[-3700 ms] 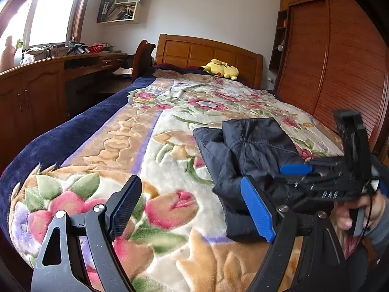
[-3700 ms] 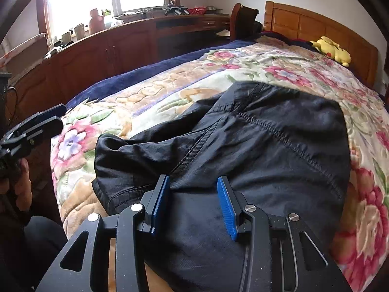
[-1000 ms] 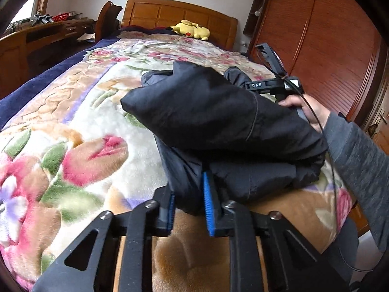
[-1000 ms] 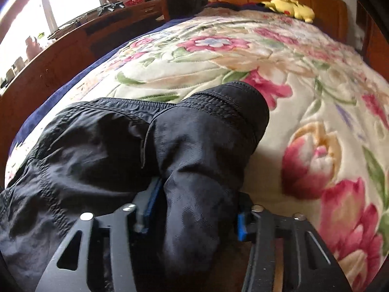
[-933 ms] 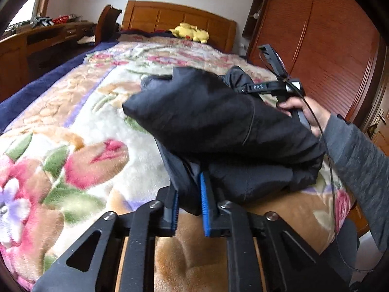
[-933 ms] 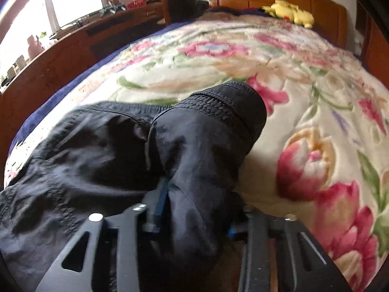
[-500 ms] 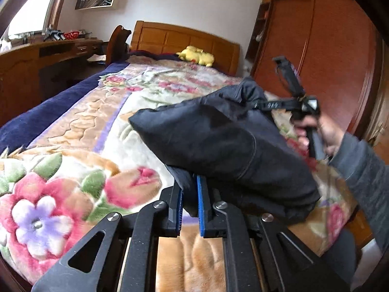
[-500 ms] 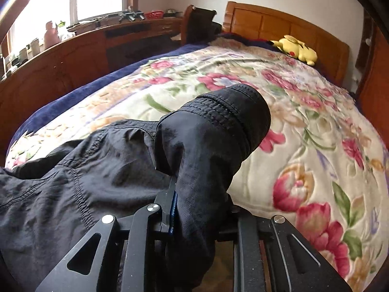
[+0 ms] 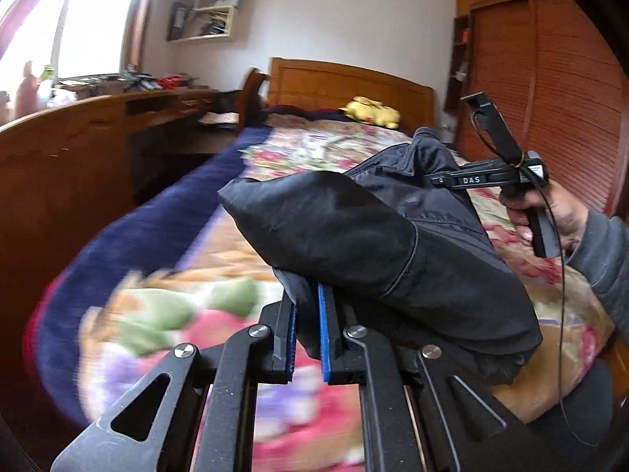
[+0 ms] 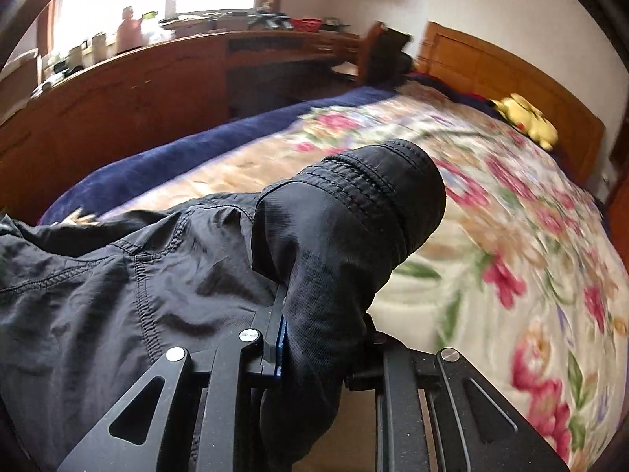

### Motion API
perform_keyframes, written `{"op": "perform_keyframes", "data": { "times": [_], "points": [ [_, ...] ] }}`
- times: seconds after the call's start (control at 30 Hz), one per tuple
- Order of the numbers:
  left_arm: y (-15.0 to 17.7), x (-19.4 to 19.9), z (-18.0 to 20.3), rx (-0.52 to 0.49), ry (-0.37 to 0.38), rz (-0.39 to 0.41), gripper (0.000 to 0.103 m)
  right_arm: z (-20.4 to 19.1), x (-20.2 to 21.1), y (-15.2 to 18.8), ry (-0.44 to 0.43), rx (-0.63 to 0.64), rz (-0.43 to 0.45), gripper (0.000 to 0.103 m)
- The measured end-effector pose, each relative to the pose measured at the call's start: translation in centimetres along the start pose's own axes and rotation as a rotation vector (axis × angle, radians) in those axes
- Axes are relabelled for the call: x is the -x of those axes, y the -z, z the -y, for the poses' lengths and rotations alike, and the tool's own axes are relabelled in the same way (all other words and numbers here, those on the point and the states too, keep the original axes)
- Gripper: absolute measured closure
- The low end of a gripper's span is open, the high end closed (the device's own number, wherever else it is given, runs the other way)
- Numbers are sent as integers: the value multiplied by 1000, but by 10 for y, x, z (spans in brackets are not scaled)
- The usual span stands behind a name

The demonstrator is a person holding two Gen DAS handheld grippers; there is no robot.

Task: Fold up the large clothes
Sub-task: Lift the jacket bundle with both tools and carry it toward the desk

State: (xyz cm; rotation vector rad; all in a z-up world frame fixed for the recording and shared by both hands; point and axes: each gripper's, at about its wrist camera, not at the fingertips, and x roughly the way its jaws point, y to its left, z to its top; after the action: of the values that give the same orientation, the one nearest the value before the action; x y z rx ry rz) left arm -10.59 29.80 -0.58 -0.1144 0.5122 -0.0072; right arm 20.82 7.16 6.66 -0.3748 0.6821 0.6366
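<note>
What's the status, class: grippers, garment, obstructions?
Left gripper shut on black jacket. Right gripper shut on its ribbed cuff end. Jacket bunched, held above floral blanket. Nothing in the way; yellow plush toy by headboard.

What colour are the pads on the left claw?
Blue pads, clamped on the black jacket; clearest in the left wrist view.

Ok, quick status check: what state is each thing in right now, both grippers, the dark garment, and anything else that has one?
left gripper: shut on a fold of the black garment.
right gripper: shut on the garment's bunched cuff end.
black garment: bundled, held above the bed between both grippers.
floral blanket: spread flat over the bed.
yellow plush toy: lying by the headboard.
wardrobe doors: closed.
</note>
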Motion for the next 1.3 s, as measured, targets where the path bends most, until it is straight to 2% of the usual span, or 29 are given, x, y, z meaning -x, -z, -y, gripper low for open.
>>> {"op": "perform_keyframes", "data": {
  "times": [0.23, 0.4, 0.57, 0.73, 0.83, 0.9, 0.97, 1.07, 1.13, 1.2, 1.3],
  "points": [
    [5, 18, -90, 61, -171, 26, 93, -90, -48, -64, -55, 117, 12, 83],
    [4, 32, -133, 97, -279, 58, 93, -144, -68, -99, -88, 177, 57, 84],
    [12, 32, -163, 128, -366, 46, 93, -170, -87, -122, -113, 180, 87, 84],
    [31, 25, -174, 161, -416, 1, 93, -166, -104, -108, -93, 172, 62, 83],
    [35, 25, -173, 163, -421, -16, 93, -163, -104, -92, -63, 167, 88, 78],
    [30, 26, -175, 162, -426, -17, 90, -165, -103, -87, -47, 164, 87, 61],
    [26, 30, -173, 160, -438, -17, 88, -159, -96, -79, -39, 140, 79, 50],
    [18, 39, -164, 139, -476, 8, 84, -157, -71, -64, -63, 134, 117, 40],
    [15, 48, -158, 125, -482, 34, 64, -157, -55, -54, -89, 130, 135, 39],
    [9, 59, -147, 118, -459, 72, 52, -158, -34, -39, -117, 125, 147, 39],
    [-6, 58, -132, 89, -430, 92, 22, -150, -15, -20, -148, 123, 155, 39]
  ]
}}
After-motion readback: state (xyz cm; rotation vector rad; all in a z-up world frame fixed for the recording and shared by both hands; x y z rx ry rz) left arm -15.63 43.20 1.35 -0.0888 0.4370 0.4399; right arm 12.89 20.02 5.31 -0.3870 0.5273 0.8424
